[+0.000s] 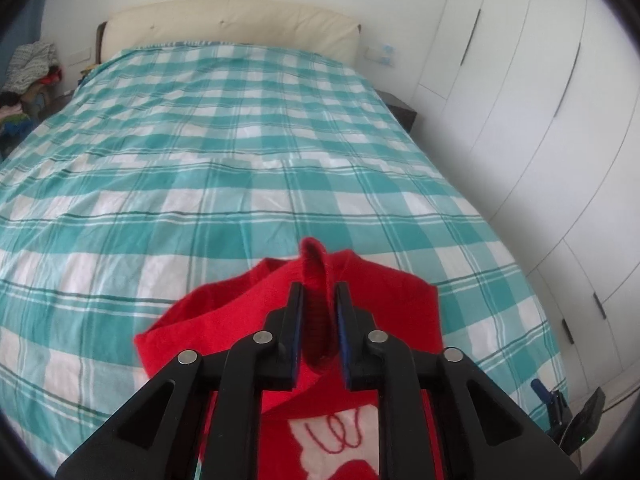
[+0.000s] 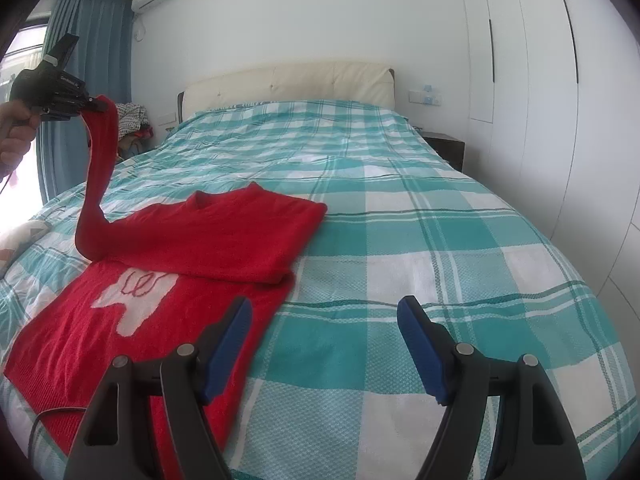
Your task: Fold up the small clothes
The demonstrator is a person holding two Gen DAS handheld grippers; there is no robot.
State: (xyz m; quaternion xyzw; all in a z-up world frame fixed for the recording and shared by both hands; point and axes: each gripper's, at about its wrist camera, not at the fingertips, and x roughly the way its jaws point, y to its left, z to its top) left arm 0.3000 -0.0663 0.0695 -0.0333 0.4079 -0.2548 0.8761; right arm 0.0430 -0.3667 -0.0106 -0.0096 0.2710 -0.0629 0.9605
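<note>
A small red knitted sweater [image 2: 208, 240] with a white figure on its front lies on the checked bedspread [image 2: 420, 240], one side folded over the body. My left gripper [image 1: 319, 292] is shut on the cuff of the red sleeve [image 1: 316, 280] and holds it high above the bed; in the right wrist view the left gripper [image 2: 94, 105] shows at the far left with the sleeve [image 2: 98, 172] hanging down from it. My right gripper [image 2: 326, 312] is open and empty, low over the bed just right of the sweater's hem.
The bed has a cream headboard [image 2: 288, 80]. White wardrobe doors [image 2: 540, 80] run along the right. A dark nightstand [image 2: 444, 148] stands by the bed's far right corner. A pile of clothes [image 1: 32, 72] sits at the far left, beside blue curtains [image 2: 84, 60].
</note>
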